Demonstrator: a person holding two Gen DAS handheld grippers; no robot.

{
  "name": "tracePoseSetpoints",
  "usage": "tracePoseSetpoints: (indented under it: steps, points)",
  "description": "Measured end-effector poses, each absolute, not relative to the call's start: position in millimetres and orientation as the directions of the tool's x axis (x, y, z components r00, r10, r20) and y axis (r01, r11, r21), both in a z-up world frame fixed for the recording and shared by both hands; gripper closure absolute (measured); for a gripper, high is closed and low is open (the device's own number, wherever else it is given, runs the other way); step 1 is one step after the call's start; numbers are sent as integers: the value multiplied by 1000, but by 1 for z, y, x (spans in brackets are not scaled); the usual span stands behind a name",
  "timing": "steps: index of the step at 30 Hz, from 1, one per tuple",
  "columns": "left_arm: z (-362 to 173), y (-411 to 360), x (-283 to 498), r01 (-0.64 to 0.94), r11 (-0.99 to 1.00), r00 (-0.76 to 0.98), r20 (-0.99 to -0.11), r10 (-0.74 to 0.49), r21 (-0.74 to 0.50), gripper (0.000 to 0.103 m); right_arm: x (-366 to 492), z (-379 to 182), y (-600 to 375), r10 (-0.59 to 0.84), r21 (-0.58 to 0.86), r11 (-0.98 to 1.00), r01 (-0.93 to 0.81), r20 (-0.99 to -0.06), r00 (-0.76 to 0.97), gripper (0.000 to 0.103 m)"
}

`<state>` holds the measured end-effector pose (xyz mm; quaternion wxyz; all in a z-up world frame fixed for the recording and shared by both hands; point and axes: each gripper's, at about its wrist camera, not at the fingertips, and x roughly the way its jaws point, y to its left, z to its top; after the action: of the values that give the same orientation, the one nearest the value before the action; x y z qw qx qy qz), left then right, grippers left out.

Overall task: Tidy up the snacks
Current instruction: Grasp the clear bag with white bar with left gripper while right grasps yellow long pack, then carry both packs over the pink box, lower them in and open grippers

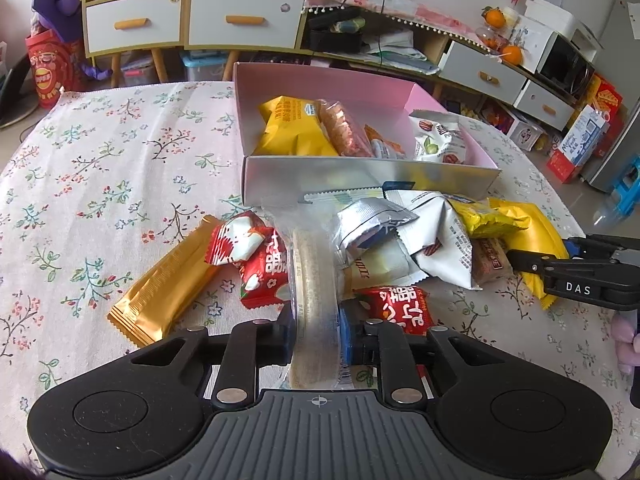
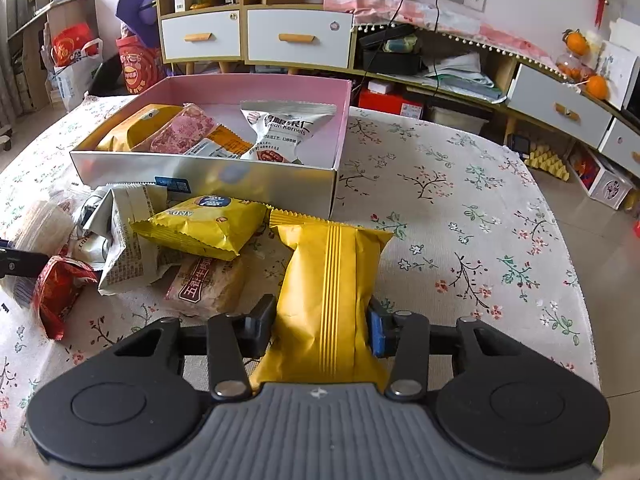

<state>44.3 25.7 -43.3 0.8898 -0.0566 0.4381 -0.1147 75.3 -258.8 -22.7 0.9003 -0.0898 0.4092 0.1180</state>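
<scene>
Left gripper [image 1: 316,334] is clamped on the clear-wrapped wafer pack [image 1: 314,280], lower centre of its view. Right gripper [image 2: 320,326] has its pads against a yellow ribbed pouch [image 2: 332,280], lower centre of its view; the wrapper dents slightly, so I judge it gripped. Both packs lie on the floral tablecloth [image 2: 460,200]. The pink box [image 2: 256,84], upper left in the right view, already holds several snacks. Recommendation: lift each pack clear of the loose pile [image 1: 420,236], carry over the box's near wall, then release low inside.
</scene>
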Motion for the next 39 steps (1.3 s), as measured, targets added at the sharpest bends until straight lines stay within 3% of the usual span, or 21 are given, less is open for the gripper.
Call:
tracePoseSetpoints:
  steps: [18,39]
  points:
    - [-17,24,31,169,962,634,-724,-273,-215,86,73,-1,-264,176,-18,962,-274,-725,666,65]
    - [15,21,60,95,940,700,-650,-297,-326,86,89,29,-237,271,128,960,-250,-661,700,65]
